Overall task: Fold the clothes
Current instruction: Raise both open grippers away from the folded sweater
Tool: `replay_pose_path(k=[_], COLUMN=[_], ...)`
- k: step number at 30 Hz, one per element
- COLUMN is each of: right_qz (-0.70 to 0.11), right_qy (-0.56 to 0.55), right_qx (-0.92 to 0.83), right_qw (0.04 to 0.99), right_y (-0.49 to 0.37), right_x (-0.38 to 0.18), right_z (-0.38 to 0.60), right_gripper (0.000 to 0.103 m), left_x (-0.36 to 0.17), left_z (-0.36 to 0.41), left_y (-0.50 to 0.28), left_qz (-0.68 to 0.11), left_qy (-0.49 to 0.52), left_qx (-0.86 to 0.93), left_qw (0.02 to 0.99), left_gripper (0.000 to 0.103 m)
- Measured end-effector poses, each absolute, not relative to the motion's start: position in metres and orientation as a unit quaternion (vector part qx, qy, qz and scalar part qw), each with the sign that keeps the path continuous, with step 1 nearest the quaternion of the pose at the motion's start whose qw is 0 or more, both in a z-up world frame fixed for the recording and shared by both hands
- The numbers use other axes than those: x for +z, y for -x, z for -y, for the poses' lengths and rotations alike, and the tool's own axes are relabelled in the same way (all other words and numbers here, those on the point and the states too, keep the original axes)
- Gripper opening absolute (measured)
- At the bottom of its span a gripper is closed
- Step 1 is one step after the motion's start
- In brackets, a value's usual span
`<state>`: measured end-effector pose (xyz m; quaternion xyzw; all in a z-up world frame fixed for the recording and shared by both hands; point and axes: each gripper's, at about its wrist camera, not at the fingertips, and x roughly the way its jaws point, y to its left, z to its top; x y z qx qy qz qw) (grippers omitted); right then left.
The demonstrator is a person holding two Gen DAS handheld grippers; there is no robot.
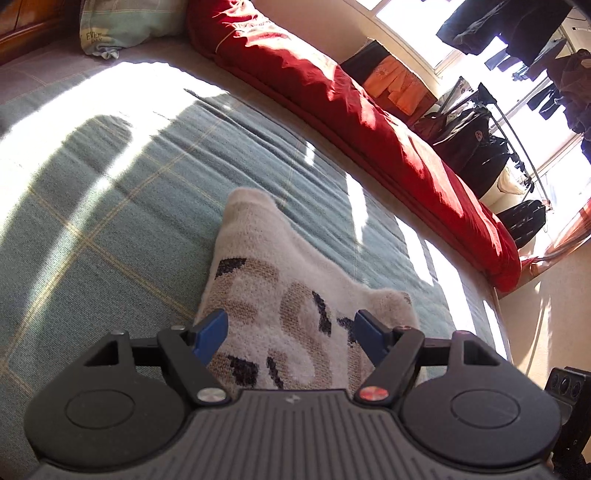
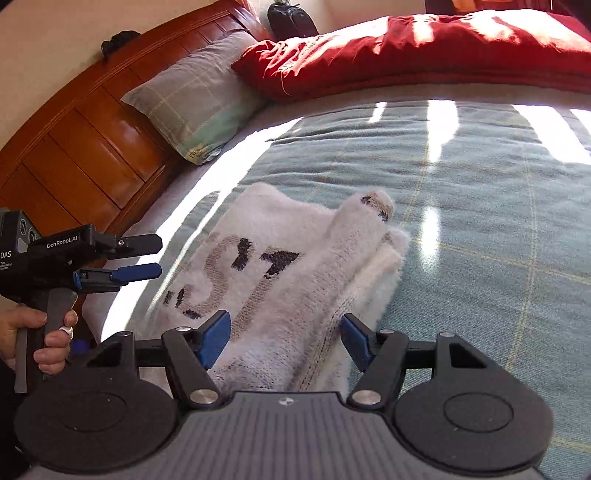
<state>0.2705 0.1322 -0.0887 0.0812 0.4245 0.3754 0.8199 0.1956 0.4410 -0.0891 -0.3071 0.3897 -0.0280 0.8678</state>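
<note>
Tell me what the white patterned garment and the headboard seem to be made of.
White garment: fuzzy knitted fabric, likely wool or acrylic; visible stitch rows and a fluffy nap. Headboard: wood with a glossy varnish; reddish-brown panels carry bright reflections.

Bed covered by a teal-green woven bedspread [image 2: 480, 192] with thin yellow check lines; bright sun stripes across it. Long red quilted duvet [image 2: 424, 48], rumpled, bunched along the far edge of the bed. Grey-green checked pillow [image 2: 195, 99] at the head corner, leaning on the glossy reddish-brown panelled wooden headboard [image 2: 85, 140]. Beyond the far edge: a metal drying rack [image 1: 513, 136] hung with dark garments [image 1: 476, 147], an orange cloth [image 1: 399, 85] beside it, sunlit window [image 1: 413, 22] behind.
</note>
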Motion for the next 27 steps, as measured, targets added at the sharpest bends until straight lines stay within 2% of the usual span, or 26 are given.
replay_pose_path(k=[3, 6, 11, 17, 22, 25, 27], right_qz=[-0.381, -0.360, -0.371, -0.373, -0.296, -0.261, -0.265], right_qy=[-0.041, 0.026, 0.134, 0.133, 0.167, 0.230, 0.272], right_qx=[0.423, 0.447, 0.439, 0.434, 0.506, 0.555, 0.562], right_qw=[0.822, 0.818, 0.807, 0.809, 0.793, 0.756, 0.735], right_y=[-0.262, -0.255, -0.249, -0.241, -0.205, -0.179, -0.167], right_x=[-0.071, -0.068, -0.098, -0.101, -0.073, -0.078, -0.091], right_z=[-0.141, -0.160, -0.175, -0.162, -0.166, -0.182, -0.190], right_gripper=[0.049, 0.044, 0.041, 0.042, 0.043, 0.043, 0.043], left_x=[-0.082, -0.077, -0.083, -0.117, -0.137, -0.140, -0.140], left_z=[-0.419, -0.397, -0.370, -0.370, -0.391, -0.399, -0.400], left_y=[-0.179, -0.158, -0.140, -0.161, -0.166, -0.160, -0.156], left_qz=[-0.388, -0.384, -0.389, -0.418, -0.414, -0.405, -0.406], left_qy=[0.294, 0.283, 0.260, 0.239, 0.293, 0.313, 0.308], left_qx=[-0.033, -0.052, -0.082, -0.052, -0.047, -0.052, -0.050], left_qw=[0.873, 0.877, 0.880, 0.875, 0.861, 0.857, 0.859], left_gripper=[0.076, 0.076, 0.077, 0.078, 0.079, 0.079, 0.079])
